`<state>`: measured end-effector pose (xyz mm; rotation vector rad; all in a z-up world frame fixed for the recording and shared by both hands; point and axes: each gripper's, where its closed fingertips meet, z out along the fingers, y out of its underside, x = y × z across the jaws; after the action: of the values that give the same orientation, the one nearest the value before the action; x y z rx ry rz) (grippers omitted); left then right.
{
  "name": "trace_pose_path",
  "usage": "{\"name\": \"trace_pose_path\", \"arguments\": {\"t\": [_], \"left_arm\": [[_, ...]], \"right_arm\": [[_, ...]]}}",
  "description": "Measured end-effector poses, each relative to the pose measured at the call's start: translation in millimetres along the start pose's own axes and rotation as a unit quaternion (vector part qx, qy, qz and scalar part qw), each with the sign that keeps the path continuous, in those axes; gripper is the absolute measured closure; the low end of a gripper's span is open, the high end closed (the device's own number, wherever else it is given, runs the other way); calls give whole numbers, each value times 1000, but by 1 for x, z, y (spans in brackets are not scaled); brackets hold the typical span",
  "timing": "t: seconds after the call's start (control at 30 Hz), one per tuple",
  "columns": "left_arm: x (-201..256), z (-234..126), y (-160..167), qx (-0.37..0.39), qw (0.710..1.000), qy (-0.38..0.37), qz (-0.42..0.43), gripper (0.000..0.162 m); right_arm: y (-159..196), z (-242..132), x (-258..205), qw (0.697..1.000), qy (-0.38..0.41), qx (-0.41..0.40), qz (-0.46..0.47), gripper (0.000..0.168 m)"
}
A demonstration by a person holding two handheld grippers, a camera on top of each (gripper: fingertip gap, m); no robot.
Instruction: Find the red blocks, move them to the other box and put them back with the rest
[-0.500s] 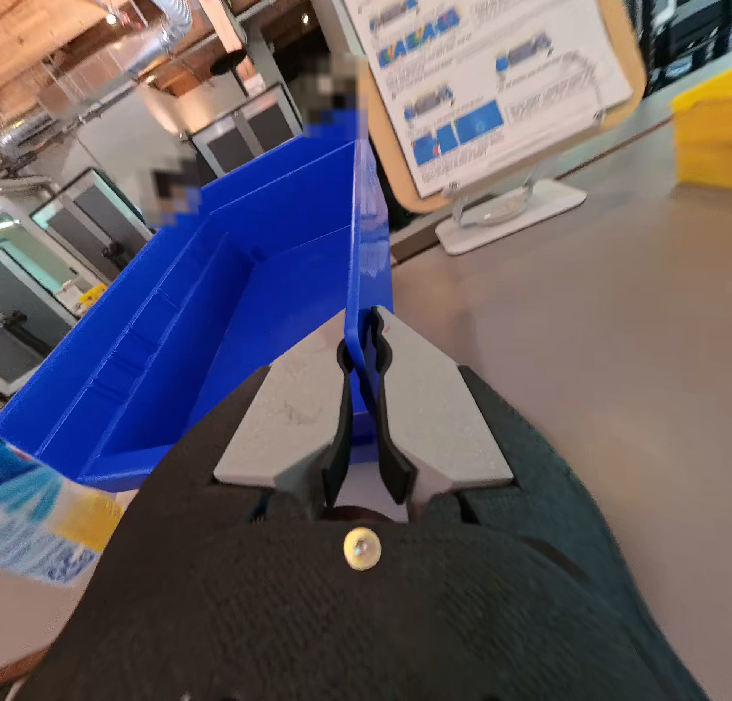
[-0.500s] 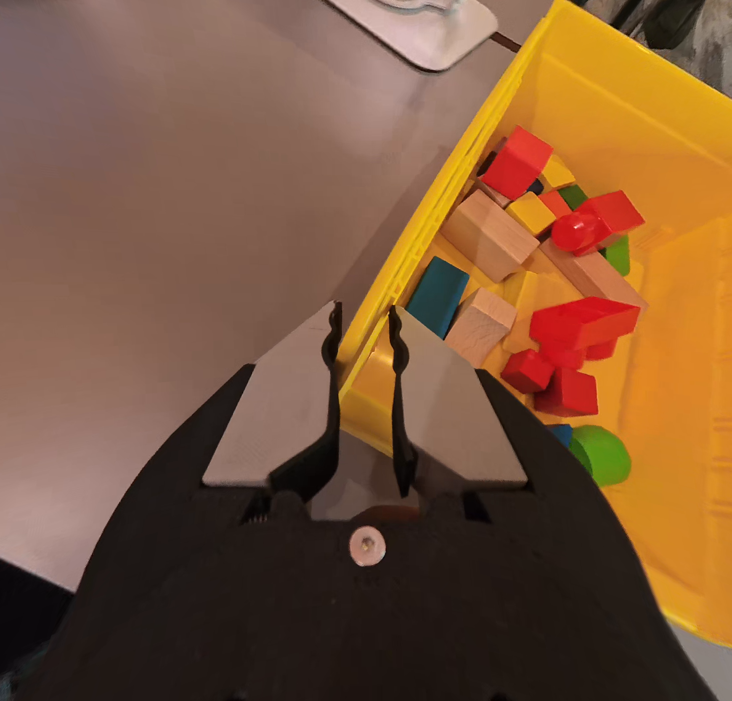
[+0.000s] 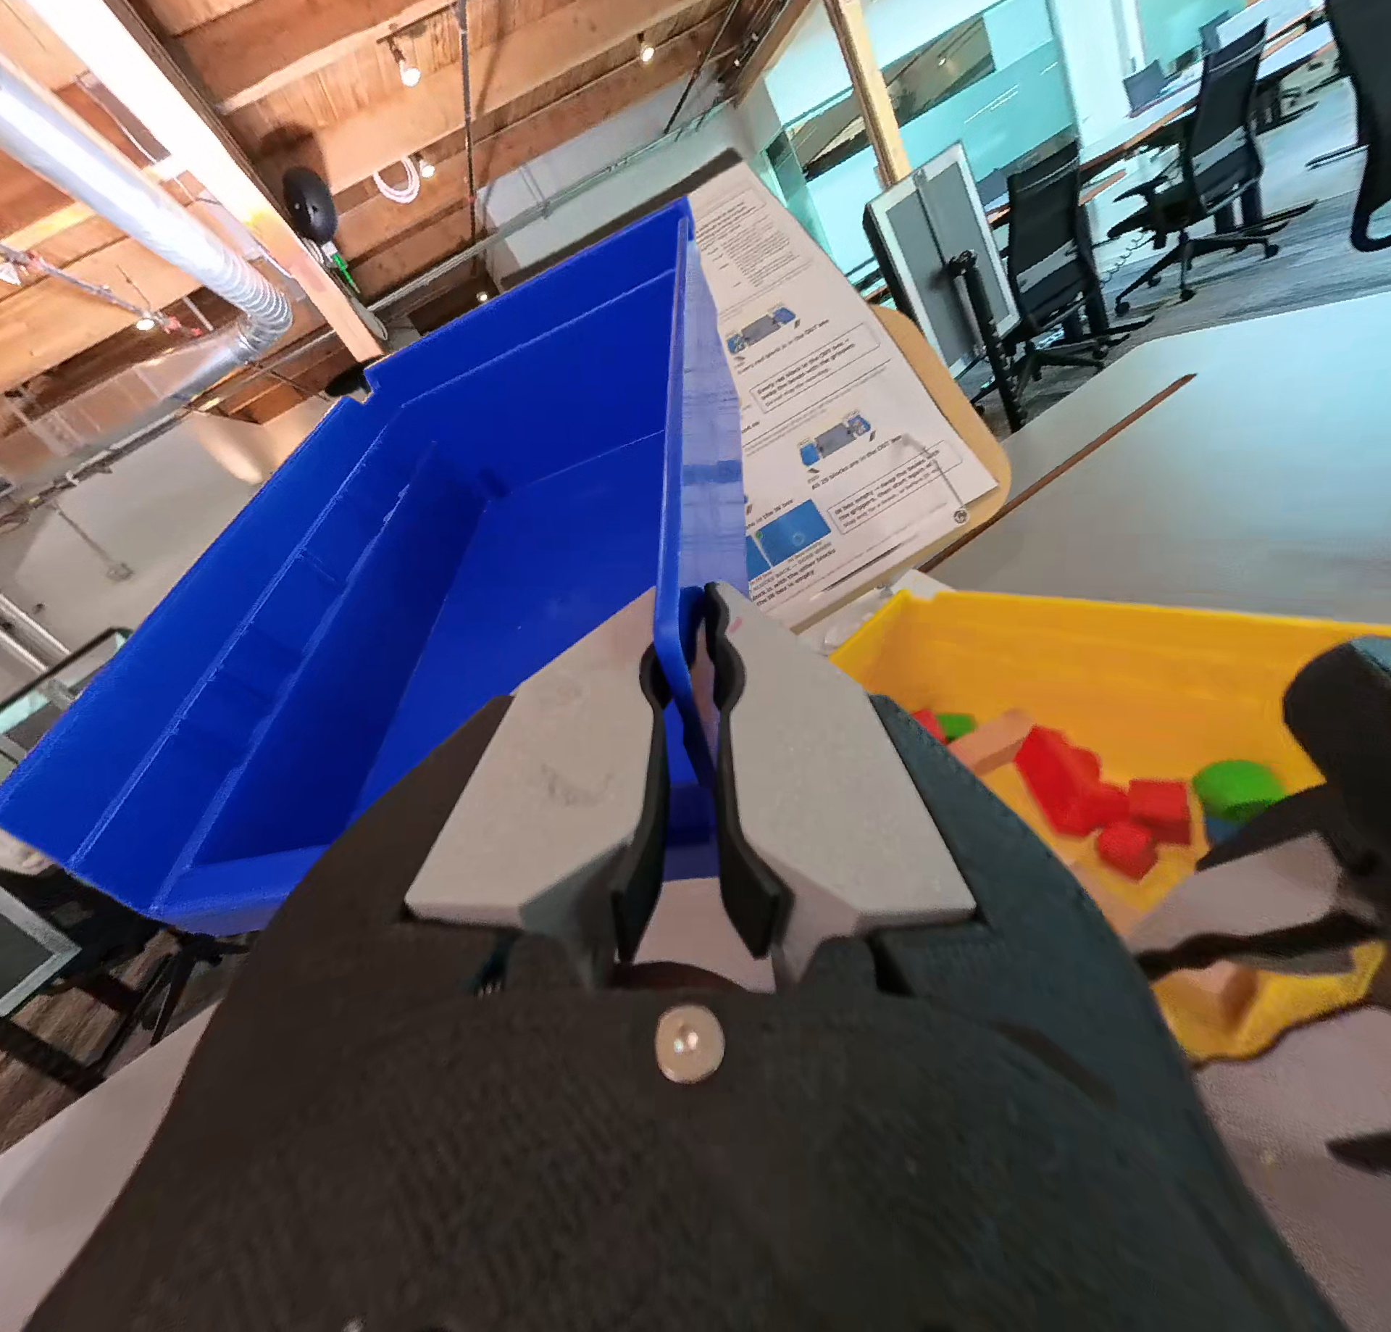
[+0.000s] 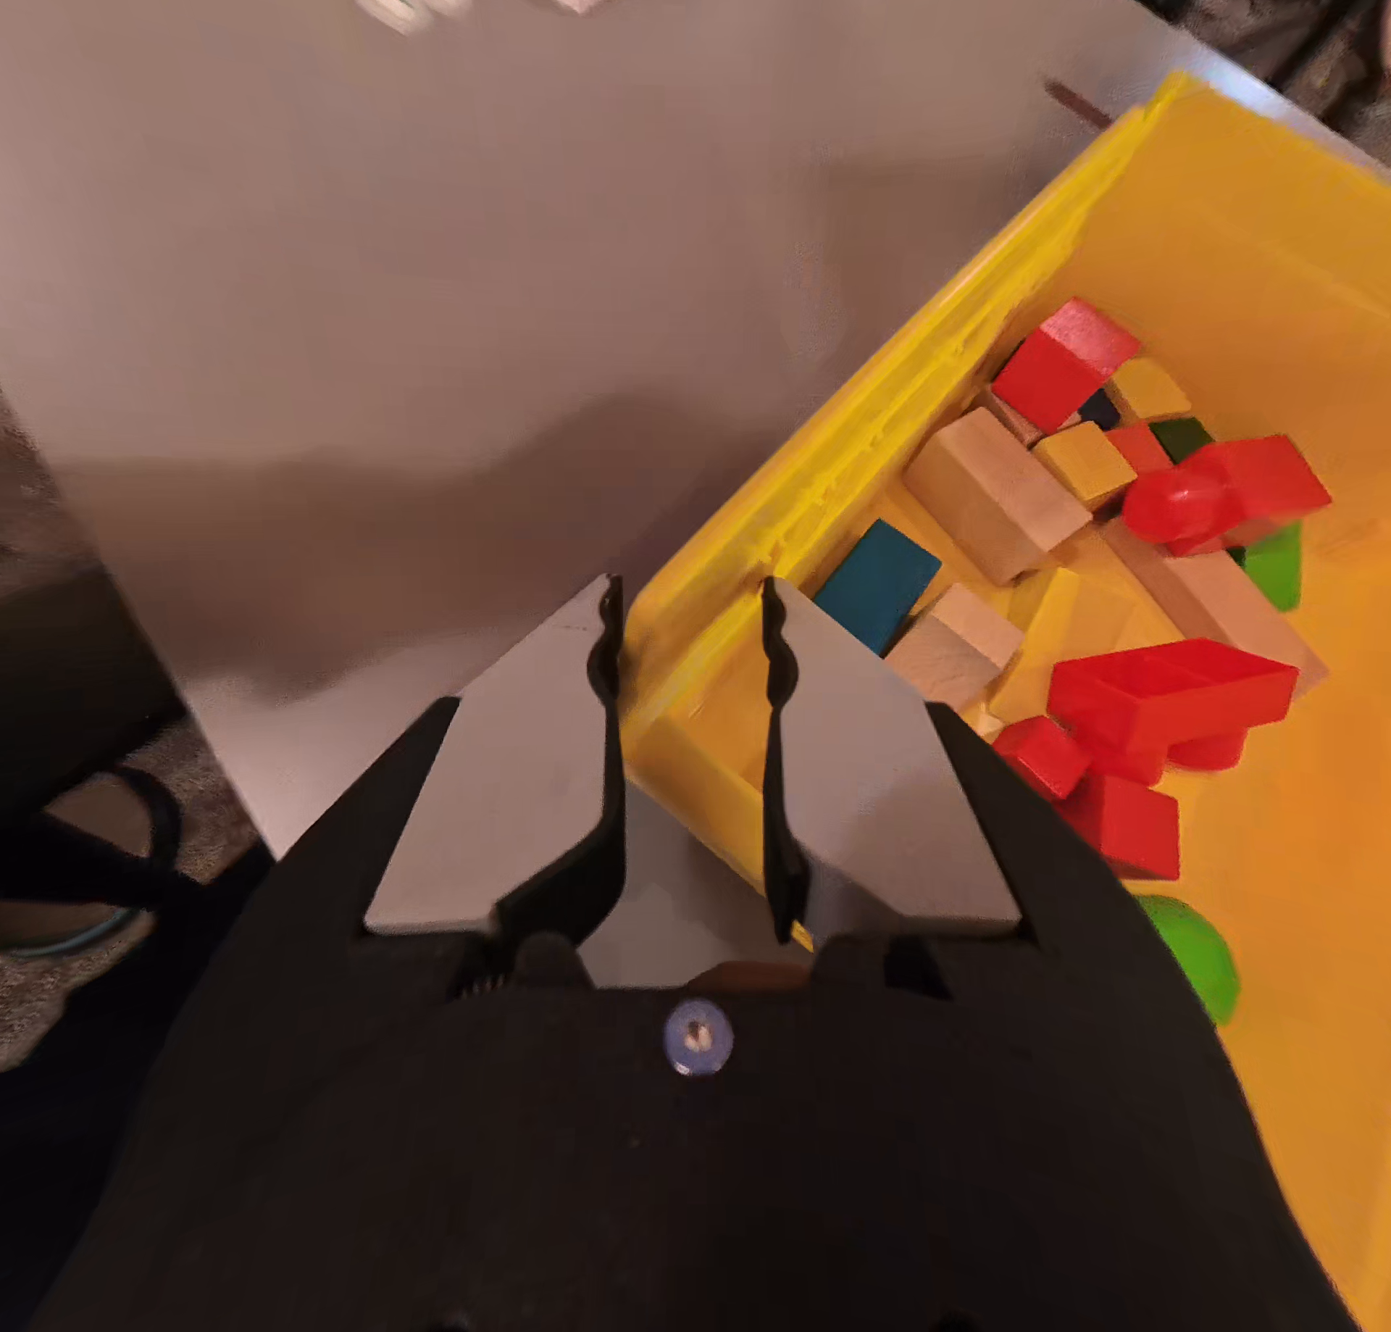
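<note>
1. The left gripper [image 3: 689, 663] clamps the side wall of the empty, tipped blue box [image 3: 467, 543], seemingly after pouring.
2. The right gripper [image 4: 689, 663] straddles the yellow box [image 4: 843, 468] rim, jaws apart, probably steadying it.
3. The red blocks [image 4: 1159, 701] lie just right of its fingers among the rest.

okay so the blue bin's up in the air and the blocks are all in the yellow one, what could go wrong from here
1. The left hand-held gripper pinches only the thin side wall of the empty blue bin, tilted in the air; it could twist or slip out.
2. The right hand-held gripper straddles the yellow bin's corner with its jaws apart; moving it now could shove the bin and jumble the red blocks.
</note>
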<state>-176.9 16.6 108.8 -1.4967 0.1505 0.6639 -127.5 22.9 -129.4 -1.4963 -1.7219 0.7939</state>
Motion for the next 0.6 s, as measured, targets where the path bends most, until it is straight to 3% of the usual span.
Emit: {"name": "trace_pose_path", "arguments": {"t": [0.1,0.27,0.4,0.6], "left_arm": [[8,0,-6,8,1000,12,6,159],[48,7,-22,20,998,58,19,159],[113,22,-49,39,991,124,27,159],[245,43,-79,54,968,245,11,159]], "right_arm": [[-27,-12,-20,998,-36,54,-8,128],[-37,-94,22,989,-4,148,-10,128],[-16,-168,87,982,71,177,5,128],[47,-277,185,964,185,173,77,127]]}}
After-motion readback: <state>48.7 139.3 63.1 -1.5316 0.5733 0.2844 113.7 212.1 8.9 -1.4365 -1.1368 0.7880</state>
